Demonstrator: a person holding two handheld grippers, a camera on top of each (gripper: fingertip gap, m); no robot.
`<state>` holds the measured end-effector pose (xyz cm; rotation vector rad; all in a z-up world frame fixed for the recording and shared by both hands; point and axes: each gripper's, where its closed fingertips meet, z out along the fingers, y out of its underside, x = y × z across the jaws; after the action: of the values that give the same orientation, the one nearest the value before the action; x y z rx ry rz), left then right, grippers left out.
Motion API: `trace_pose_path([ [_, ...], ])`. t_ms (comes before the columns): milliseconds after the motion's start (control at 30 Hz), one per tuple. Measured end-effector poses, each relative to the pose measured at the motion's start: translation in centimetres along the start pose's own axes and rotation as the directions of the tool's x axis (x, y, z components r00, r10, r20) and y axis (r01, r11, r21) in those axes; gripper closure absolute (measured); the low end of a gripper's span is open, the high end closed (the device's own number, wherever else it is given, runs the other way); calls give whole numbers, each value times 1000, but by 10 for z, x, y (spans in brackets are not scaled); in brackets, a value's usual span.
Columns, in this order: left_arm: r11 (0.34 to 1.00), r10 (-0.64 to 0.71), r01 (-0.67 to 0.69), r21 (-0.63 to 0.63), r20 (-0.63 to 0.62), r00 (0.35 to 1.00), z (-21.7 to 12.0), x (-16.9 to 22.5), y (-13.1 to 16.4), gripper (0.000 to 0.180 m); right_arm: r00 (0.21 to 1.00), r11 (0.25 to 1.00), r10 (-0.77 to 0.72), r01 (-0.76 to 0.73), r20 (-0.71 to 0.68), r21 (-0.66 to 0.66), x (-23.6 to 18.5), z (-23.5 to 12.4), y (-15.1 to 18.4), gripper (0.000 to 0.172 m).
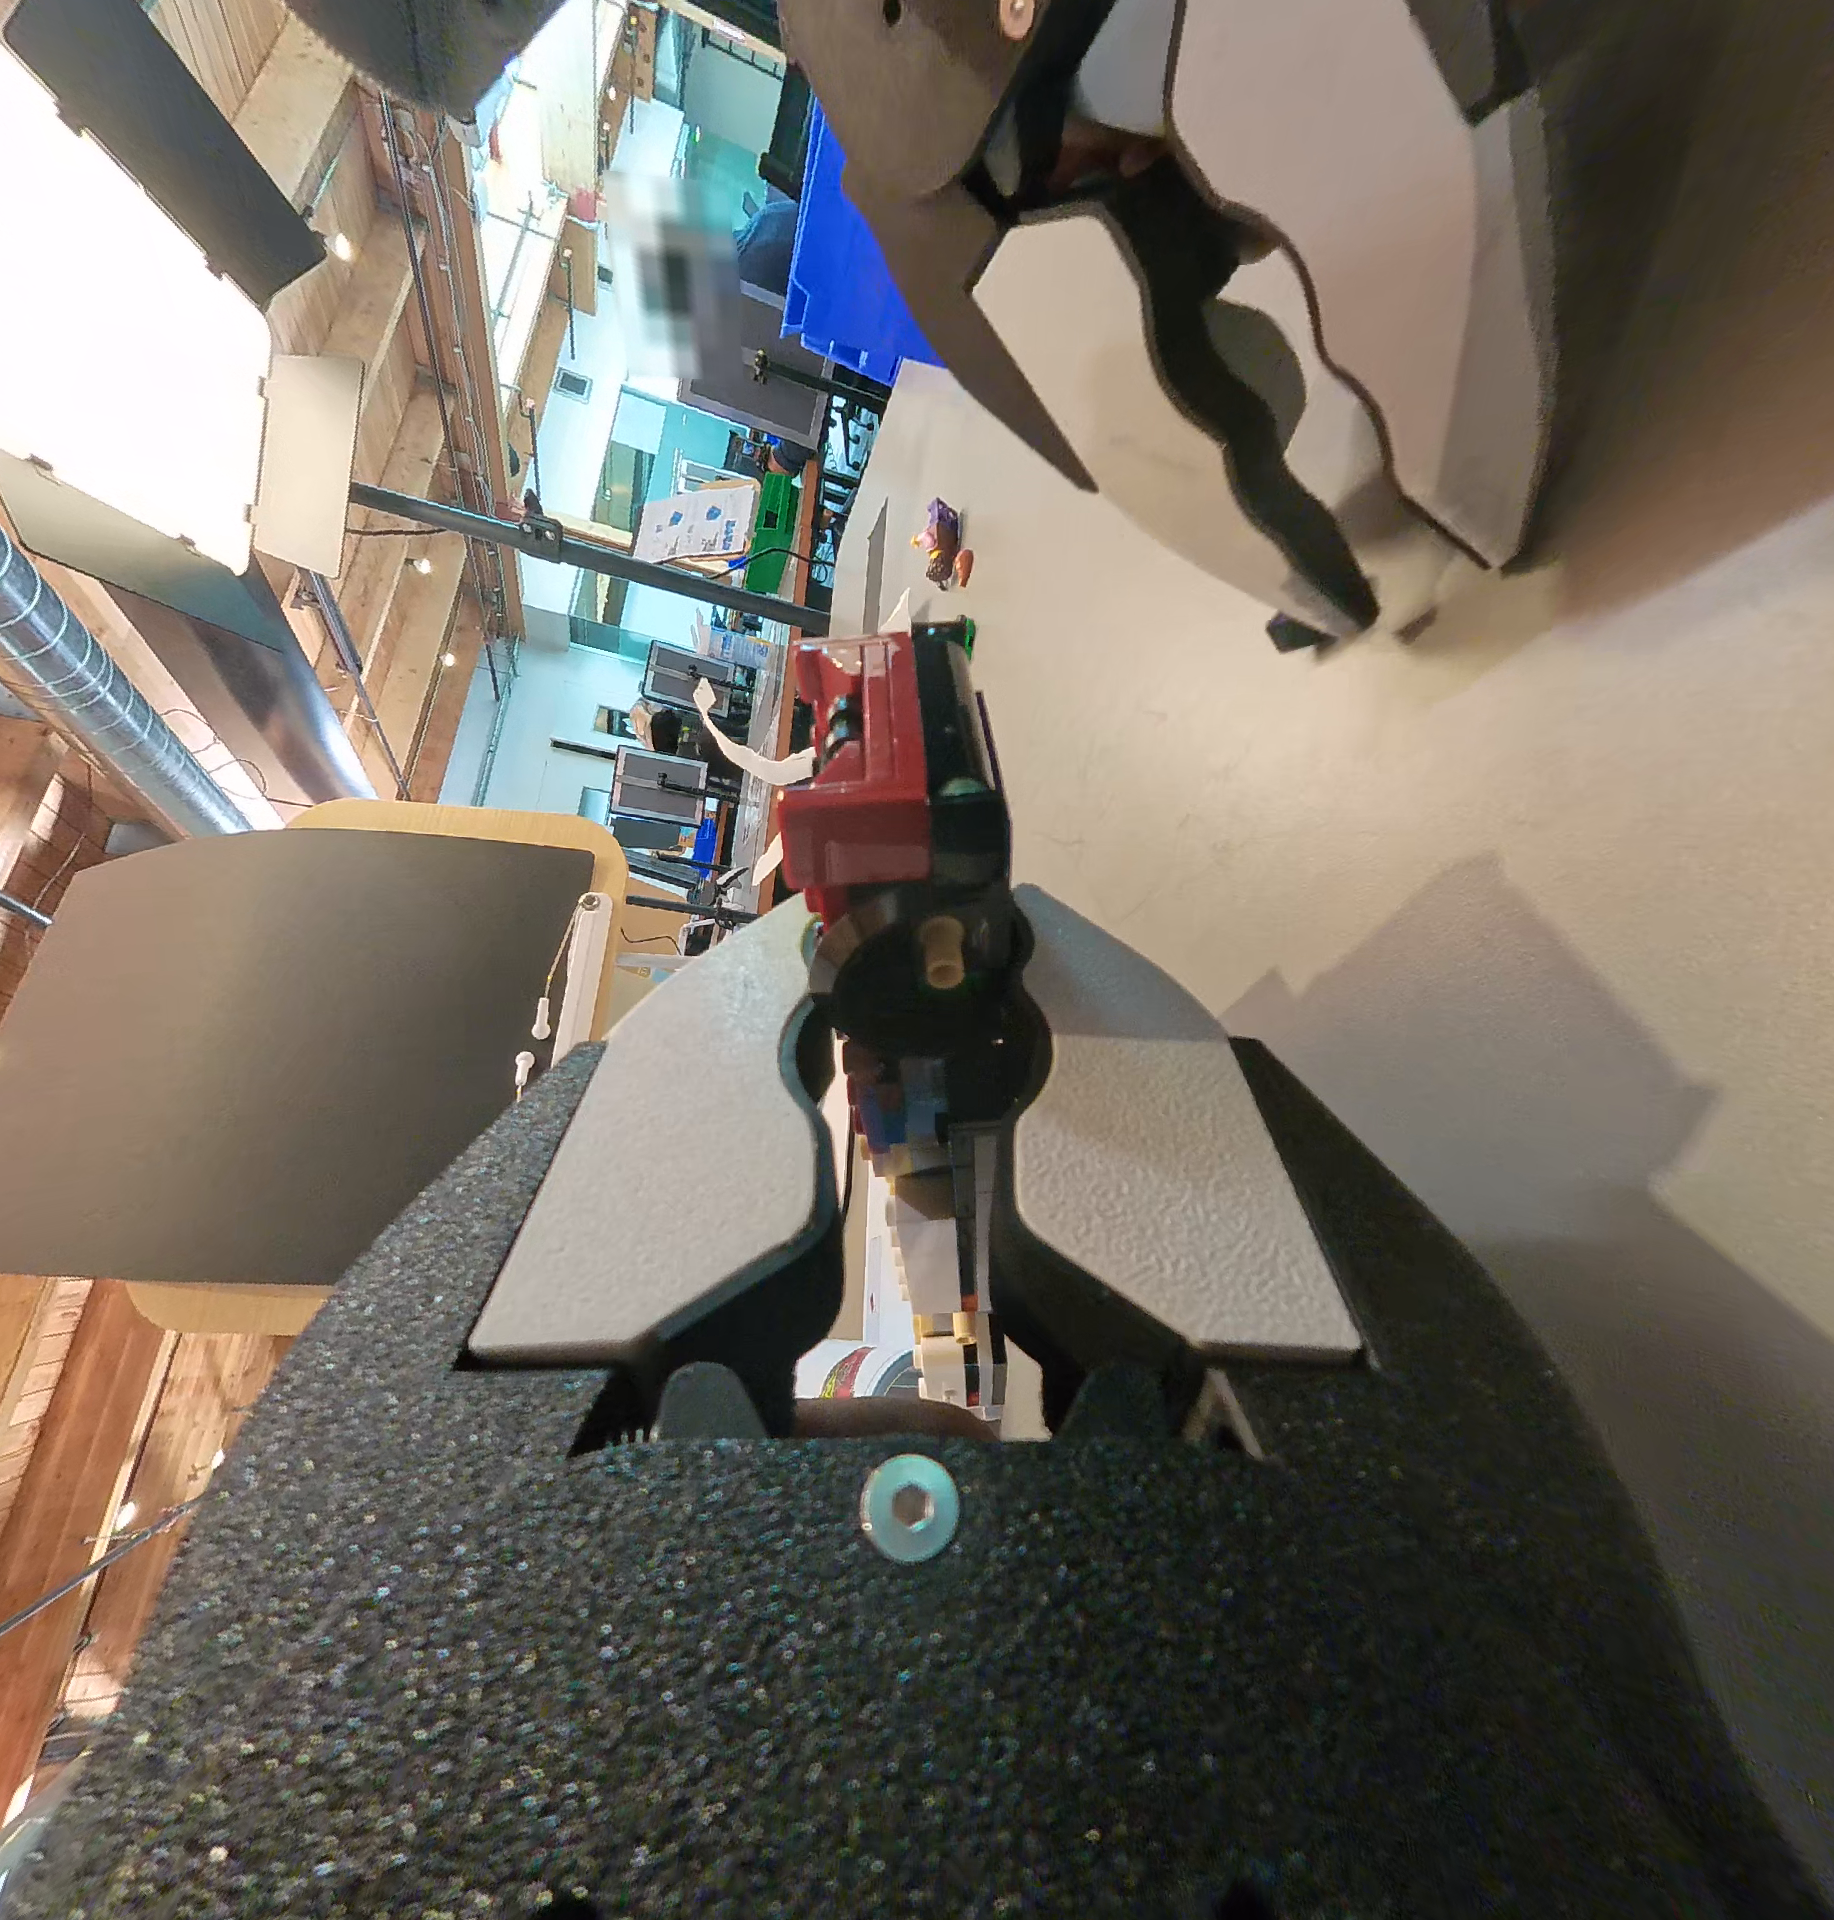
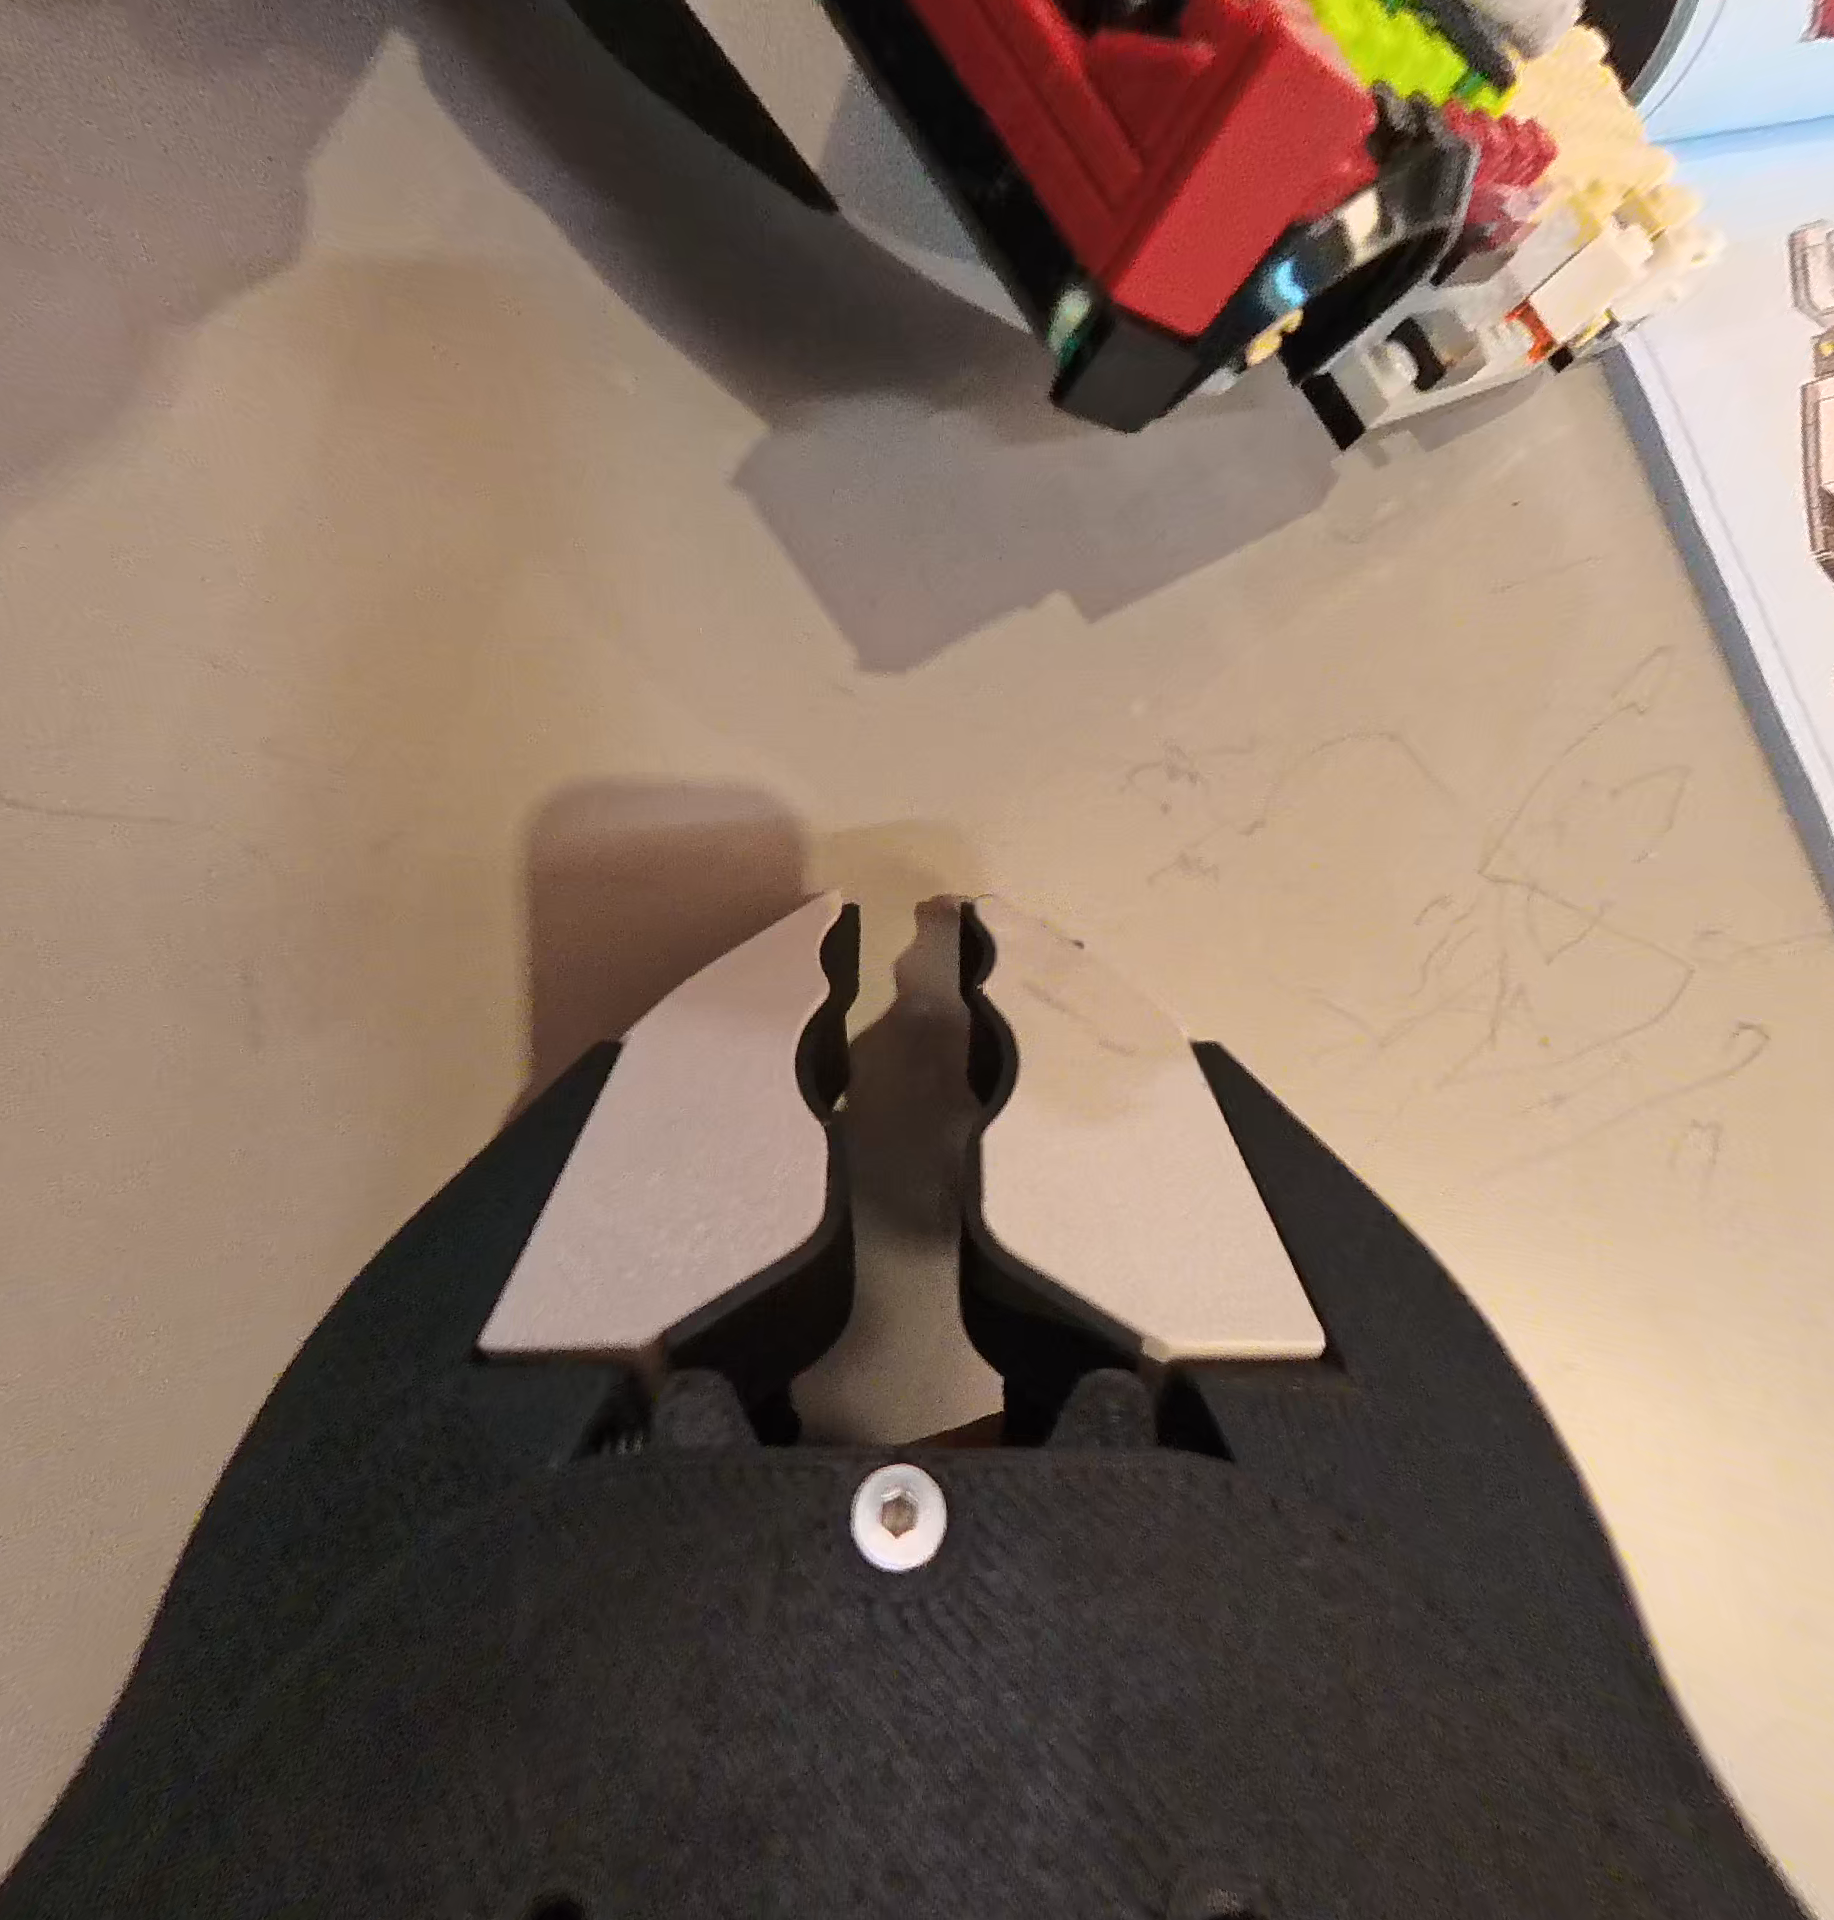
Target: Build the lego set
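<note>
My left gripper [image 1: 923, 935] is shut on a toy brick model [image 1: 861, 790] with a dark red block, black round parts and white bricks behind. It holds the model above the beige table [image 1: 1308, 935]. The model also shows in the right wrist view [image 2: 1204, 208] at the top, with lime and cream bricks. My right gripper [image 2: 902, 909] points down at the table [image 2: 373, 623], its jaws a narrow way apart with bare table showing between them. A faint pale patch lies just ahead of its tips. It also shows in the left wrist view [image 1: 1349, 603], tips close to the table.
An instruction booklet [image 2: 1775, 520] lies at the right edge of the table. A few small loose brick pieces [image 1: 944, 551] lie farther along the table. A blue bin [image 1: 840, 260] stands beyond them. The tabletop bears pen scribbles [image 2: 1515, 883].
</note>
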<state>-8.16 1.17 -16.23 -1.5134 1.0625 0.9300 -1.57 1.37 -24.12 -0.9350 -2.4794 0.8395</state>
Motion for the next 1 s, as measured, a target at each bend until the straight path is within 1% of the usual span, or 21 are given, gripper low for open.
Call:
trace_pose_path([
  [67,1000,1,-1,-1,1,1000,0,0,0,152,1000,1000,-8,8,25,-10,-4,-3,1,150],
  [133,1000,2,-2,-2,2,1000,0,-1,0,152,1000,1000,-3,3,21,4,-3,-8,-1,149],
  [267,1000,1,-1,-1,3,1000,0,-1,0,152,996,998,60,-58,-60,33,22,-21,1,149],
  [367,1000,3,-3,1,1,1000,1,-1,-1,152,996,1000,14,-12,-84,21,32,-22,10,150],
  [433,1000,6,-6,-1,-1,1000,1,-1,-1,152,997,999,-29,30,-74,16,32,-21,14,153],
  [533,1000,9,-9,-6,0,1000,2,-1,0,152,994,994,-90,92,-55,50,27,-20,10,153],
  [667,1000,13,-13,-6,1,1000,2,-1,-1,152,999,1000,-16,17,-46,26,30,-14,13,153],
  [767,1000,13,-13,-6,1,1000,2,-1,-1,152,997,998,-24,28,-72,48,35,-16,9,158],
  [1000,1000,15,-15,-7,-2,1000,2,0,-1,152,995,998,-11,16,-97,59,42,-14,9,160],
])
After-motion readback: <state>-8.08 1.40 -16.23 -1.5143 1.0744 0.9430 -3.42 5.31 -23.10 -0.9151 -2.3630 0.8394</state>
